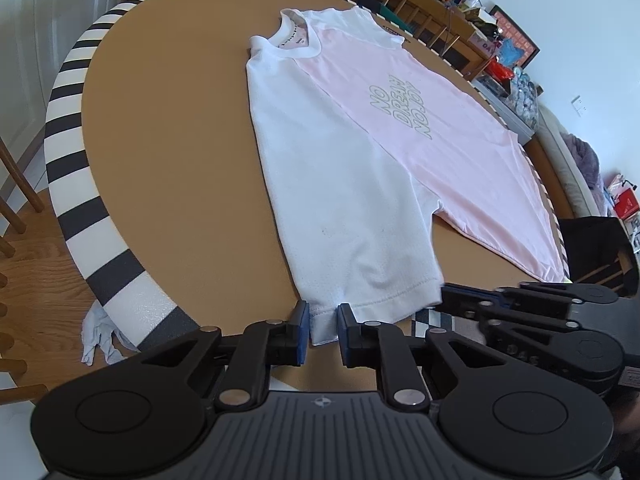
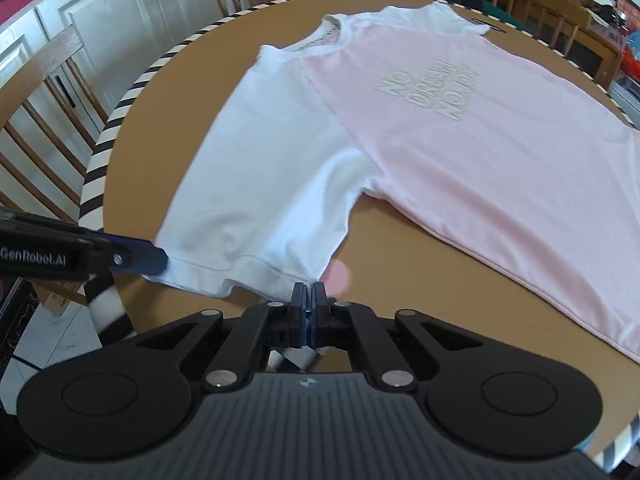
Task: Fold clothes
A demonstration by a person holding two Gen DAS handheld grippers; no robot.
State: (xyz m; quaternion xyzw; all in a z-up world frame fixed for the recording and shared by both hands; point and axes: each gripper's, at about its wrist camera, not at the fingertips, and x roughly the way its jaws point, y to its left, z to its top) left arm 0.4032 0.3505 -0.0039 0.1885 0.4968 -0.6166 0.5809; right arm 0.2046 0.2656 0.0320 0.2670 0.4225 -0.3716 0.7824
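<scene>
Shirt (image 1: 400,128) lay flat on round brown worktop (image 1: 168,152), pink body with white sleeves, print reading NO DREAM NO JOY. Near sleeve (image 1: 348,224) spread toward the cameras, its hem at the worktop's near edge.

Left view: left tool (image 1: 323,328) had jaws apart, the sleeve hem corner lying in the gap between blue pads; neither pad seen pressing cloth. Right tool (image 1: 448,298) entered from the right, tip at the hem's other corner; jaw state not readable from this side. Only this view showed a pale crumpled cloth (image 1: 98,338) on the wood floor (image 1: 36,288) below the worktop's rim.

Right view: right tool (image 2: 308,300) had pads pressed together, pinching the sleeve hem edge. Left tool (image 2: 158,258) came in from the left, blue tip touching the hem's far corner. A blurred pink spot (image 2: 339,276) sat just beside the right tool; could not tell what it was. Only this view showed white panelled cupboard doors (image 2: 100,8) behind a wooden chair (image 2: 44,92).

Worktop rim carried black-and-white striped edging (image 1: 68,152). Far side: more chair backs close against the worktop, and cluttered shelving (image 1: 496,40) with boxes and bags. Shirt's far sleeve reached the far rim. Nothing lay on top of the shirt
</scene>
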